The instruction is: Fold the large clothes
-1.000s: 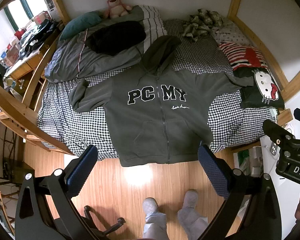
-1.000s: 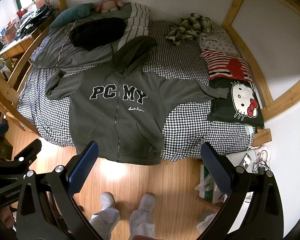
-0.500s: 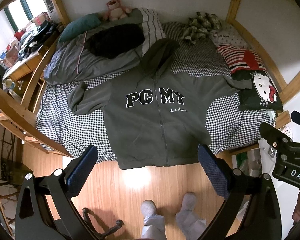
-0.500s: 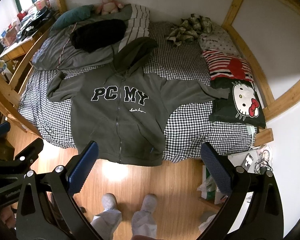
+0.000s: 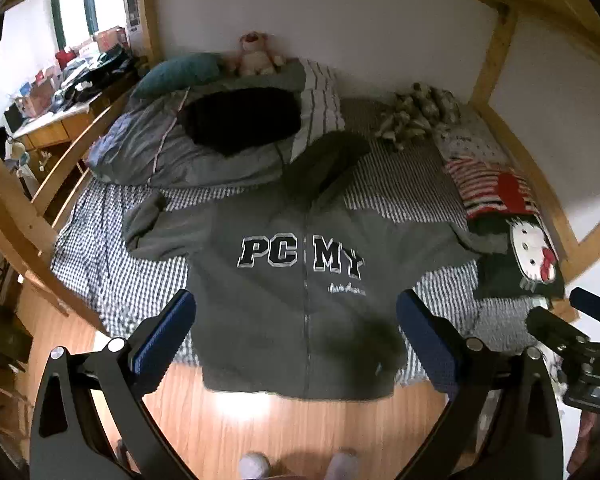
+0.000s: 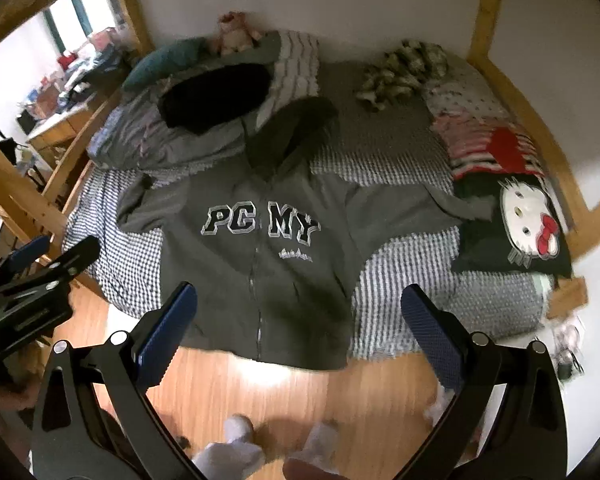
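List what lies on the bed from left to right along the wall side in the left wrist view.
Teal pillow → plush toy → crumpled camo cloth → striped pillow.

Matt fleece hoodie (image 5: 300, 292), glossy wood floor (image 5: 284, 428), checked cloth sheet (image 5: 112, 264).

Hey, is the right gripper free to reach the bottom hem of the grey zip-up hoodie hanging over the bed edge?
Probably yes: the right gripper is open and empty, and nothing lies between it and the grey zip-up hoodie.
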A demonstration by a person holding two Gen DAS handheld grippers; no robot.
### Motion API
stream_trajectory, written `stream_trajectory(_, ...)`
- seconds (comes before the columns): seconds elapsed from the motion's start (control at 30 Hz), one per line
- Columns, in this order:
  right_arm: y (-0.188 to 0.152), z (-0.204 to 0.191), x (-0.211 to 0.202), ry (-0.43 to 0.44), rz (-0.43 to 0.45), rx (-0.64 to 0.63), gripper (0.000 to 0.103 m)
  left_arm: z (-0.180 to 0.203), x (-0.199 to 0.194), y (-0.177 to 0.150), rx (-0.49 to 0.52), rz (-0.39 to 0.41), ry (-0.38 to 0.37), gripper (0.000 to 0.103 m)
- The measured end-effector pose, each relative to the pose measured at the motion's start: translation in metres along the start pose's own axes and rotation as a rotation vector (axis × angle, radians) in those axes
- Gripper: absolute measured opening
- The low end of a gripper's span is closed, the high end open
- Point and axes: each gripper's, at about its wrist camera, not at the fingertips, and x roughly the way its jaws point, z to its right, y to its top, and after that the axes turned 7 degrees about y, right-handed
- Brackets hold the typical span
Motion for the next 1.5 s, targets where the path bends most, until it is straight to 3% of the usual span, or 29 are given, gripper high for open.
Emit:
stream_trajectory(0.17,0.005,-0.004,0.067,0.100,0.011,-0.104,0.100,-0.012,0.078,-0.011,-0.041,-0.019,-0.022,0.099)
stream_trajectory(0.27,0.005,-0.029,0.118,0.131,0.033,-0.226,0.100,-0.042,0.152,-0.019,-0.079,-0.074,-0.035,0.099)
stream_trajectory(0.4,0.004,-0.085,0.211,0.153,-0.001,-0.397,0.100,-0.121,0.269,-0.007,-0.180,-0.138,-0.027,0.099)
stream_trajectory(0.47,0.008,-0.117,0.265,0.194,-0.034,-0.438,0.100,-0.167,0.330,0.010,-0.242,-0.190,-0.083,0.099)
stream_trajectory(0.53,0.013,-0.152,0.317,0.245,-0.046,-0.464,0.100,-0.218,0.392,0.030,-0.277,-0.200,-0.087,0.099)
stream_trajectory(0.67,0.021,-0.225,0.414,0.324,-0.074,-0.496,0.100,-0.307,0.499,0.070,-0.260,-0.212,-0.007,0.098)
stream_trajectory(0.83,0.026,-0.322,0.501,0.359,-0.008,-0.659,0.100,-0.368,0.593,0.102,-0.196,-0.266,-0.012,0.098)
stream_trajectory(0.93,0.022,-0.369,0.539,0.337,0.071,-0.822,0.100,-0.377,0.625,0.109,-0.158,-0.299,-0.030,0.098)
stream_trajectory(1.03,0.019,-0.402,0.569,0.336,0.074,-0.936,0.100,-0.380,0.645,0.116,-0.124,-0.311,-0.049,0.098)
stream_trajectory(1.23,0.016,-0.434,0.616,0.329,0.023,-1.022,0.100,-0.393,0.668,0.127,-0.151,-0.325,-0.090,0.098)
stream_trajectory(1.4,0.013,-0.441,0.626,0.356,-0.029,-1.043,0.100,-0.423,0.677,0.133,-0.171,-0.339,-0.128,0.097)
stream_trajectory(1.47,0.007,-0.445,0.631,0.372,-0.042,-1.064,0.095,-0.432,0.675,0.131,-0.181,-0.351,-0.129,0.081)
stream_trajectory(1.5,0.002,-0.449,0.634,0.366,-0.050,-1.080,0.091,-0.444,0.675,0.131,-0.192,-0.360,-0.114,0.063)
